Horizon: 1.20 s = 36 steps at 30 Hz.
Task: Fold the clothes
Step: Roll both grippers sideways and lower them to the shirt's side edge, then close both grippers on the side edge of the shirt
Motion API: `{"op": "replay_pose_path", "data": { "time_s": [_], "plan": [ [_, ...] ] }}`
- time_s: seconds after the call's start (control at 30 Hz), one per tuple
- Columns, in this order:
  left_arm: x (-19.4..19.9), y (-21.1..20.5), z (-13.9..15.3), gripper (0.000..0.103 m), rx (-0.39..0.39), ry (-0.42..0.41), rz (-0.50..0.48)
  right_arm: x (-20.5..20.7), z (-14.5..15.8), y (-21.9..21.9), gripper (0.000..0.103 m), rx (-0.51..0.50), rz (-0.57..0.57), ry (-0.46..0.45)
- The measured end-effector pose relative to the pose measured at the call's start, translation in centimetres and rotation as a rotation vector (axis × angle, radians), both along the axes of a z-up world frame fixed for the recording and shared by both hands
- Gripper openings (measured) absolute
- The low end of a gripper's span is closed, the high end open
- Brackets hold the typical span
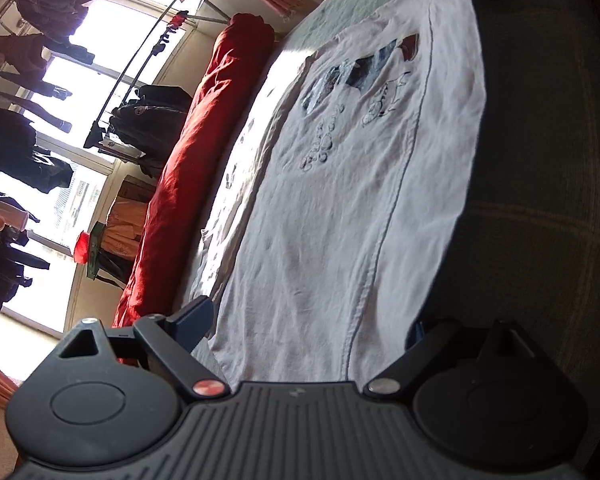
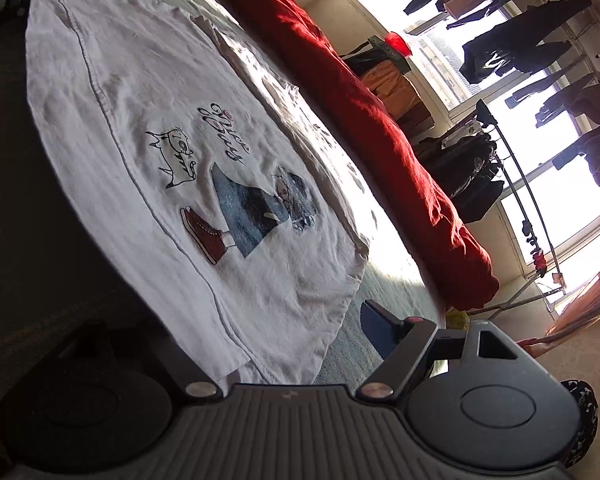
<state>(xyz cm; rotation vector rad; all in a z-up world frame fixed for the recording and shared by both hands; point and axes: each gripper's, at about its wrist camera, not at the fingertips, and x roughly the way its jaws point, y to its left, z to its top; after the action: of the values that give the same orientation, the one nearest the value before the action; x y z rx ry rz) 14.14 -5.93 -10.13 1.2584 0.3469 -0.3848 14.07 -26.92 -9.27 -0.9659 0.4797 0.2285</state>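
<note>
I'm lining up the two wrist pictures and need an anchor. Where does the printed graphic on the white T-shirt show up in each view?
Left wrist view: the printed graphic sits upper centre-right, far up the white T-shirt.
Right wrist view: the graphic lies left of centre, mid-height, its red shoe nearest the camera.
Shared landmark: the red duvet along the shirt's far side, left here, upper right there.

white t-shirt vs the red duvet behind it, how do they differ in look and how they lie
The white t-shirt lies spread flat on the bed; the red duvet is bunched into a long thick roll along the bed's far side. The t-shirt carries a printed graphic of a cat and a figure in red shoes; the duvet is plain. Both are wrinkled fabric lying on the same bed.
</note>
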Motion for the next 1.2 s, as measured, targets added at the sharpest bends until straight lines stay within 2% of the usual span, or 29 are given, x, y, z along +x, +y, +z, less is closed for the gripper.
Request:
{"op": "replay_pose_path", "data": {
  "time_s": [0.27, 0.37, 0.47, 0.6, 0.77, 0.93, 1.2],
  "plan": [
    [-1.1, -1.2, -2.0, 0.089, 0.263, -0.05, -0.119, -0.2, 0.5, 0.1, 0.081, -0.002, 0.033, -0.016],
    [-1.6, -2.3, -1.9, 0.089, 0.251, -0.043, -0.159, -0.5, 0.8, -0.1, 0.072, 0.02, 0.045, -0.009],
    [-0.9, -3.2, -1.5, 0.09, 0.187, -0.032, -0.127, -0.7, 1.1, -0.2, 0.07, 0.043, 0.054, -0.006],
    [-0.1, -2.6, -2.3, 0.09, 0.245, -0.07, -0.078, -0.9, 0.9, -0.3, 0.067, 0.046, 0.055, 0.004],
    [0.4, -0.8, -1.9, 0.09, 0.209, -0.055, -0.016, -1.4, 0.5, -0.6, 0.067, 0.034, 0.057, 0.009],
    [-0.2, -1.6, -1.9, 0.08, 0.211, -0.03, -0.057, -1.4, 0.8, 0.6, 0.067, 0.054, 0.1, 0.043],
    [-0.2, -1.2, -2.0, 0.08, 0.18, -0.025, -0.043, -1.9, 0.4, 0.9, 0.067, 0.044, 0.15, 0.109]
  ]
}}
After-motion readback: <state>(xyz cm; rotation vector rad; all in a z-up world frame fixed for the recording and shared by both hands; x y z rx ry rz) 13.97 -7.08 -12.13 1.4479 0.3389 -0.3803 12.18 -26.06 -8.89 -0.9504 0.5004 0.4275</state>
